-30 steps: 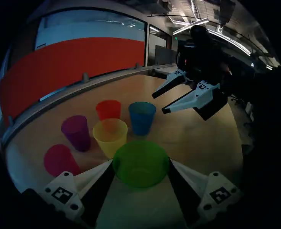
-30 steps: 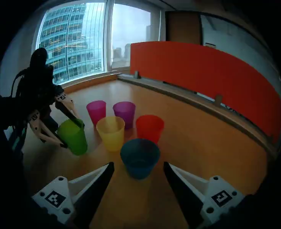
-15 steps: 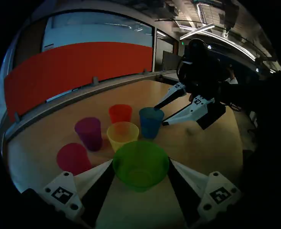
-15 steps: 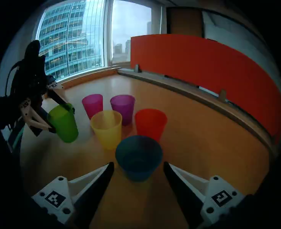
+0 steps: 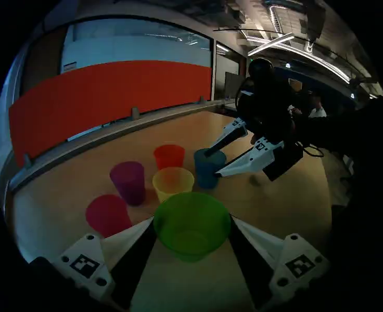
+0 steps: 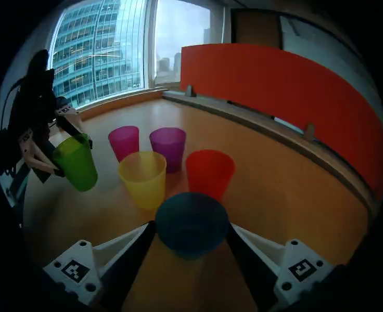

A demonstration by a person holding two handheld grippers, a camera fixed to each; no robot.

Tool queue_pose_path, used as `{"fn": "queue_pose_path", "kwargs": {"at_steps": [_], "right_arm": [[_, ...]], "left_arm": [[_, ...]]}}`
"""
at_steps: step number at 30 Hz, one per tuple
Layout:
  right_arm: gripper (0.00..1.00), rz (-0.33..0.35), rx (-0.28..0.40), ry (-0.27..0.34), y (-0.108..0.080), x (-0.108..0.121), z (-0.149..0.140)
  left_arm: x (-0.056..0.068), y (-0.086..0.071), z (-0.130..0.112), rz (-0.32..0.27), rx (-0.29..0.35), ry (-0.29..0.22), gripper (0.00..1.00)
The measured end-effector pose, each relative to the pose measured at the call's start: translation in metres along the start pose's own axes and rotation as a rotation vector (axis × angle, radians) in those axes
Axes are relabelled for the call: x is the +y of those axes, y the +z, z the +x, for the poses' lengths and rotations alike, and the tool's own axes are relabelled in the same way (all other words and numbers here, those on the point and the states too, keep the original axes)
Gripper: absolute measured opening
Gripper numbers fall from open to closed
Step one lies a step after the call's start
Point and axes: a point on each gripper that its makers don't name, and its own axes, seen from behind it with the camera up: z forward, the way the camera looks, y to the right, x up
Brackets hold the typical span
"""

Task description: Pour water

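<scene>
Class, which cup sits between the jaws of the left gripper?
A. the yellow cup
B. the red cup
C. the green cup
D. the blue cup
C: the green cup fills the gap between the jaws of the left gripper.

This is an office high in a city building. Tall windows (image 6: 113, 52) look out on glass towers (image 6: 85, 57), and a long wooden table (image 6: 295, 208) runs beside an orange divider (image 6: 295, 93). In the left gripper view, strip lights (image 5: 267, 44) hang from an open ceiling, with glass-walled rooms (image 5: 134, 44) behind the divider.
</scene>
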Motion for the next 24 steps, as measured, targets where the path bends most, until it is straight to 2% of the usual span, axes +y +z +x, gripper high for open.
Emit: {"fn": "queue_pose_path", "kwargs": {"at_steps": [9, 14, 24], "right_arm": [[1.0, -0.006, -0.004, -0.01, 0.009, 0.002, 0.001], [0.93, -0.014, -0.004, -0.01, 0.013, 0.003, 0.001], [0.92, -0.01, 0.0, -0.011, 0.011, 0.002, 0.0]], "left_arm": [[-0.003, -0.004, 0.001, 0.008, 0.006, -0.002, 0.89], [-0.004, -0.005, 0.0, 0.011, 0.005, -0.001, 0.89], [-0.007, -0.006, 0.002, 0.015, 0.011, -0.01, 0.89]]}}
